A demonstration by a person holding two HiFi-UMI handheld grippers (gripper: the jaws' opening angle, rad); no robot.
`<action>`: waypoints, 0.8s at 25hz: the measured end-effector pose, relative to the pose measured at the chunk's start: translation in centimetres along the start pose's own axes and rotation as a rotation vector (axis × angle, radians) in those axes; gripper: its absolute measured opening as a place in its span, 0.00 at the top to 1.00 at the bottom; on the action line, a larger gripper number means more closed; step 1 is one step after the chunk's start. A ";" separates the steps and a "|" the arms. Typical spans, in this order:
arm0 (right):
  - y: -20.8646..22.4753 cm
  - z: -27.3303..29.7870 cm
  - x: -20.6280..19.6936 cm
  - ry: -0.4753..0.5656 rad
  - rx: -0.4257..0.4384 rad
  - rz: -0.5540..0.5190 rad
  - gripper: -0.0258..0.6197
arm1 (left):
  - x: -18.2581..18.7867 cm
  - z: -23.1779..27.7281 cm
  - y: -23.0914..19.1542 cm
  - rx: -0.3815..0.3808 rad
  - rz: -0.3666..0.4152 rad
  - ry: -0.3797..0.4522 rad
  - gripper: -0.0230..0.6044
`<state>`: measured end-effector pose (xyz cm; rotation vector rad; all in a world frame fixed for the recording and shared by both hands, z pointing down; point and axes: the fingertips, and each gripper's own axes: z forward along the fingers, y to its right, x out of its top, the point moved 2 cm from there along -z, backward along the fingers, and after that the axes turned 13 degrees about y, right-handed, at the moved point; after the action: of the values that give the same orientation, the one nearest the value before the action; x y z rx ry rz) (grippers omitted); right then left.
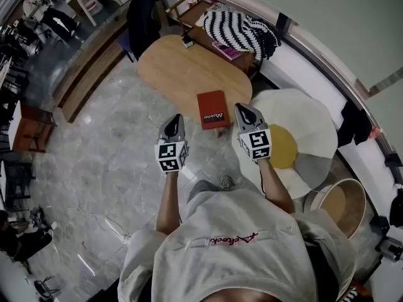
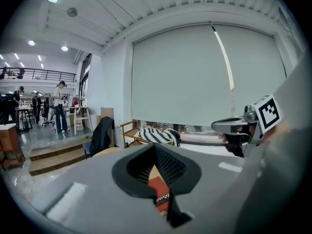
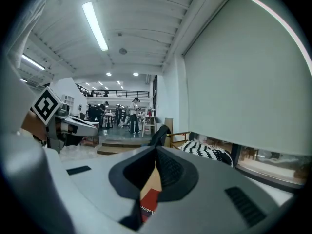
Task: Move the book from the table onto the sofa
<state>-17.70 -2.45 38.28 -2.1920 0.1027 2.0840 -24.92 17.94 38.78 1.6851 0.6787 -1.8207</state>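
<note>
On the person's chest, nearest of all: a pale sweatshirt is showing a line of red script, too small and too turned about to read with any confidence.

In front of the chest, left claw: the left gripper is hanging short of the table with its jaws pressed together and nothing between them.

In front of the chest, right claw: the right gripper is hanging level with the other, also closed tight and empty.

At the table's near edge: the red book is lying flat between the two claw tips and a little ahead of them, touched by neither.

Writing on the book: white lettering is running along the cover, beginning "Mobil"; the rest is not legible.

Under the book: the oval wooden table is stretching away towards its far end.

Beyond the table's far edge: a wooden-framed seat is carrying a black-and-white striped throw; this is probably the sofa.

Step in hand: I judge the person is approaching for the pick-up.

Doing it well: both claws want opening before they arrive, one pinching each side of the book at the table's rim, lifting it level so the cover is not flapping.
</note>
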 end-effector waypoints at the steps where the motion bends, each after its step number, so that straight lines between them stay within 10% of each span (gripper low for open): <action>1: -0.1 0.1 -0.3 -0.003 0.000 0.002 0.94 | -0.3 -0.1 -0.2 0.002 -0.003 -0.006 0.95; 20: -3.2 7.9 -2.0 -0.070 -0.055 -0.026 0.94 | -3.0 3.6 -8.1 -0.066 -0.053 -0.021 0.95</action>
<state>-25.18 1.72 40.00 -2.1354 0.0113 2.1724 -33.03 21.44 42.01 1.6173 0.7721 -1.8297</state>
